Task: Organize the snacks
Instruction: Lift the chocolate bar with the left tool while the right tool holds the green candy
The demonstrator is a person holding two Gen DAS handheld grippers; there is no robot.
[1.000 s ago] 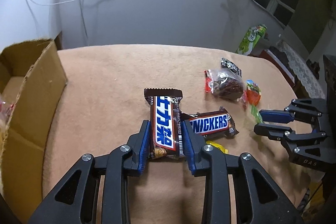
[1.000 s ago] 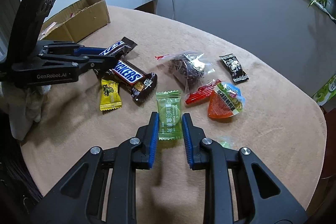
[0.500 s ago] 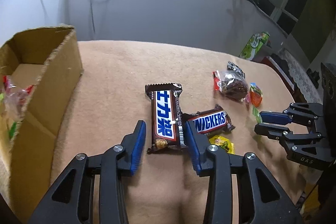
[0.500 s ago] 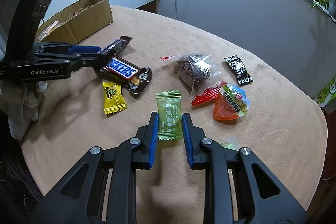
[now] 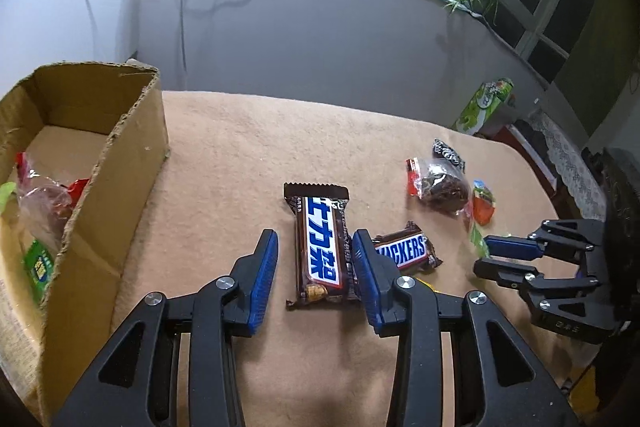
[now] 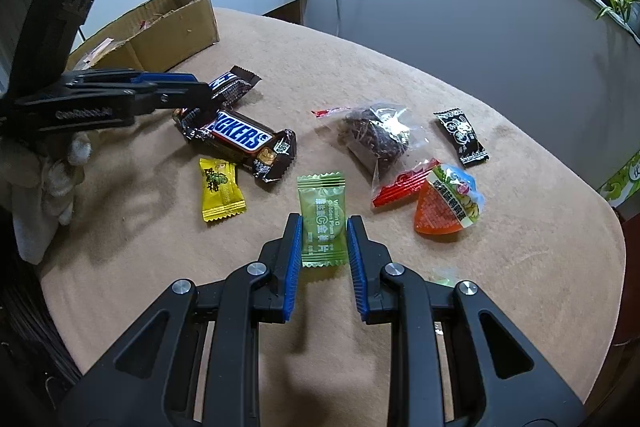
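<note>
My left gripper fingers have just been opening, straddling the brown Chinese-lettered Snickers bar on the tan counter; my right gripper fingers pinch the green candy sachet.

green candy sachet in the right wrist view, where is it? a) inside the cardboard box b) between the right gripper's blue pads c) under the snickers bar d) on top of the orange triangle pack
b: the green candy sachet lies on the tan cloth with the right gripper shut on it, a blue pad against each long edge.
</note>
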